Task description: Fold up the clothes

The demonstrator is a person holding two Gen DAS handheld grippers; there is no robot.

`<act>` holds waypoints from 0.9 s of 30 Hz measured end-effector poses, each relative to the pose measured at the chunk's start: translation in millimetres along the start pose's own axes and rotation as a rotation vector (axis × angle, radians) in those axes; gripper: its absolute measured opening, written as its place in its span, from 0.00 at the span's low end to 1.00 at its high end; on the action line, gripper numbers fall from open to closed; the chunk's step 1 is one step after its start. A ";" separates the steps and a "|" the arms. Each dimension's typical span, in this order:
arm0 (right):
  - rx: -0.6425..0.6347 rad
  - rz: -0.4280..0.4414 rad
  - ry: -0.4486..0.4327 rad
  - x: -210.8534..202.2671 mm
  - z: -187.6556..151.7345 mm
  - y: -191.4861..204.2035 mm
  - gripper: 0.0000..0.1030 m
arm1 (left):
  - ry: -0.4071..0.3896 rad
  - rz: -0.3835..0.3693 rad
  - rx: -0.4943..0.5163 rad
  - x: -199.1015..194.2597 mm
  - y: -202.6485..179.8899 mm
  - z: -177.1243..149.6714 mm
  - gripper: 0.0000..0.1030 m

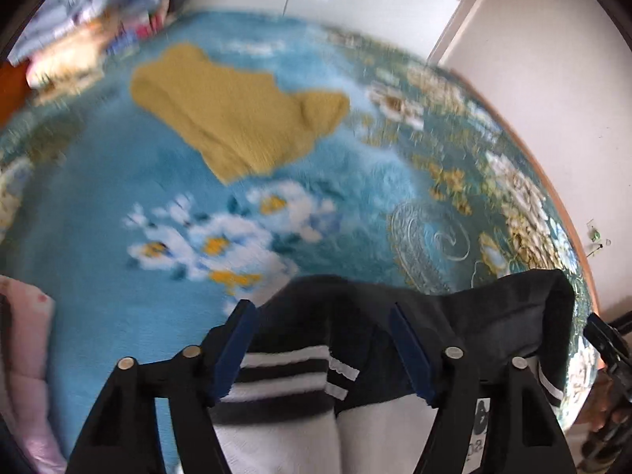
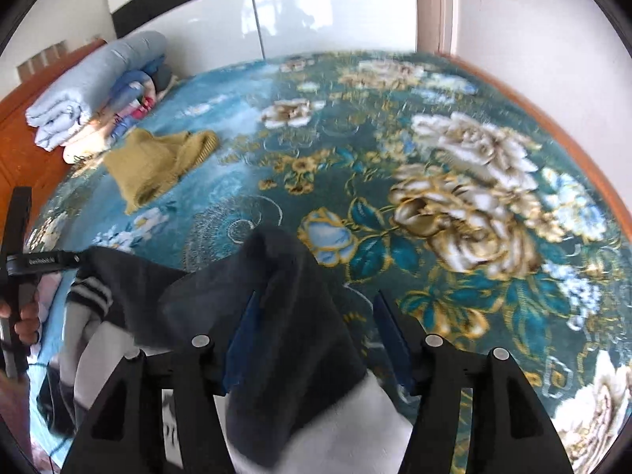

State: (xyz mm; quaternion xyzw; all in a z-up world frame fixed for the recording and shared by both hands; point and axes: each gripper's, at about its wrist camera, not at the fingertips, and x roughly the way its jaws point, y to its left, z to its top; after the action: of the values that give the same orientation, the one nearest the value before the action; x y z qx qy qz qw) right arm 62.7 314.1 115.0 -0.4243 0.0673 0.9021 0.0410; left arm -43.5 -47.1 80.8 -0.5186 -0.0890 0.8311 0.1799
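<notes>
Left gripper (image 1: 322, 349): jaws spread, the dark garment (image 1: 454, 328) with white striped cuffs lying between them; a pinch cannot be confirmed. Right gripper (image 2: 316, 339): jaws likewise spread, a raised fold of the same garment (image 2: 276, 296) seen between them, contact uncertain owing to blur. The garment is located at the near edge of the bed (image 2: 434, 217). A mustard knit (image 1: 237, 114) is laid mid-bed. Folded bedding (image 2: 91, 91) is stacked at the far left corner.
</notes>
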 end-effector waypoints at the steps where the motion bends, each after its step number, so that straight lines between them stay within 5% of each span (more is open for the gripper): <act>1: -0.019 -0.001 -0.006 -10.0 -6.6 1.9 0.61 | -0.021 0.001 -0.001 -8.5 2.4 -6.8 0.72; 9: -0.137 0.120 0.039 -54.9 -112.9 41.4 0.61 | -0.124 0.022 0.004 -56.7 16.9 -77.4 0.74; 16: -0.138 0.059 0.116 -38.1 -171.0 42.1 0.61 | -0.102 0.054 -0.087 -64.2 46.1 -122.2 0.74; 17: -0.120 0.061 0.112 -38.5 -173.7 38.1 0.58 | -0.099 0.062 -0.096 -65.5 50.2 -126.0 0.74; 19: -0.079 0.066 0.095 -42.5 -175.6 28.8 0.37 | -0.094 0.077 -0.110 -67.3 59.7 -131.6 0.75; 21: -0.055 0.032 0.071 -49.8 -173.6 19.0 0.08 | -0.089 0.088 -0.124 -67.2 67.3 -135.0 0.75; 27: -0.041 -0.118 0.011 -79.6 -145.5 -24.4 0.07 | -0.057 0.123 -0.164 -53.8 87.9 -140.3 0.75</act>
State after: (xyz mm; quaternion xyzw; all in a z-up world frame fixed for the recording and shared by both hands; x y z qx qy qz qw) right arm 227.1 314.2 82.5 -0.4330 0.0239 0.8971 0.0848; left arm 85.2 -154.4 33.5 -0.5121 -0.1297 0.8450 0.0832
